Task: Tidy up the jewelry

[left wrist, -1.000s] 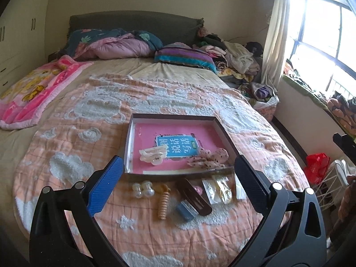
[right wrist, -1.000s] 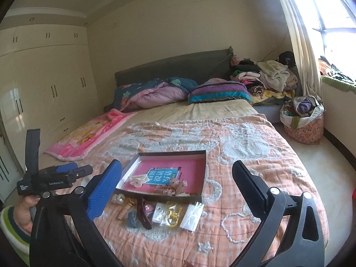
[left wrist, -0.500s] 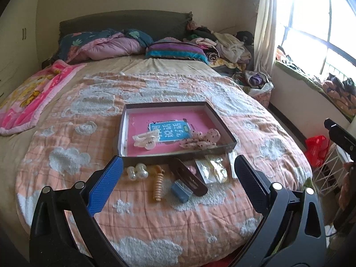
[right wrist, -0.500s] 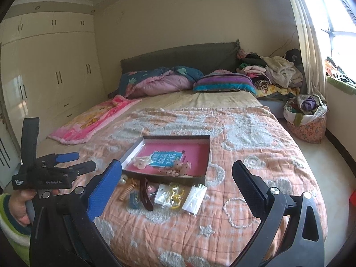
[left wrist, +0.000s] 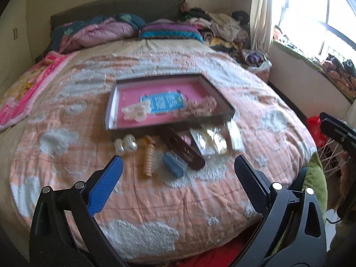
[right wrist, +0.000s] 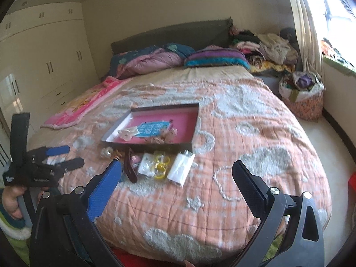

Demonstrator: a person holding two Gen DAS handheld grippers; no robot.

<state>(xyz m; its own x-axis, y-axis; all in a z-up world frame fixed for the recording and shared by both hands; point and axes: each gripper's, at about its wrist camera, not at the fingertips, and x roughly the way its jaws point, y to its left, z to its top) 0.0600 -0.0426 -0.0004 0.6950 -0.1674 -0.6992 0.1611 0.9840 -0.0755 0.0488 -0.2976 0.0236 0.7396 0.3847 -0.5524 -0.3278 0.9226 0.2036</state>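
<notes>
A shallow box with a pink floor (left wrist: 200, 86) (right wrist: 184, 120) lies on the bed and holds a blue card, a white clip and a spotted bow. In front of it lie pearl beads (left wrist: 125, 144), a beige spiral tie (left wrist: 149, 158), a blue piece (left wrist: 173, 165), a dark brown hair clip (left wrist: 184, 150) (right wrist: 130, 168), and clear packets with yellow rings (left wrist: 209, 141) (right wrist: 161, 166). My left gripper (left wrist: 178, 164) is open and empty, above the bed's front edge. My right gripper (right wrist: 176, 169) is open and empty, further right and back from the items.
The bed has an orange quilt with white clouds (left wrist: 66, 155) (right wrist: 255, 133). Pillows and folded bedding (left wrist: 106, 33) lie at the headboard. A laundry basket (right wrist: 301, 98) stands right of the bed. White wardrobes (right wrist: 44, 62) line the left wall.
Both grippers have drawn back from the bed and risen, so the box and items look smaller and further. Both stay open and empty. Nothing on the bed has moved.
</notes>
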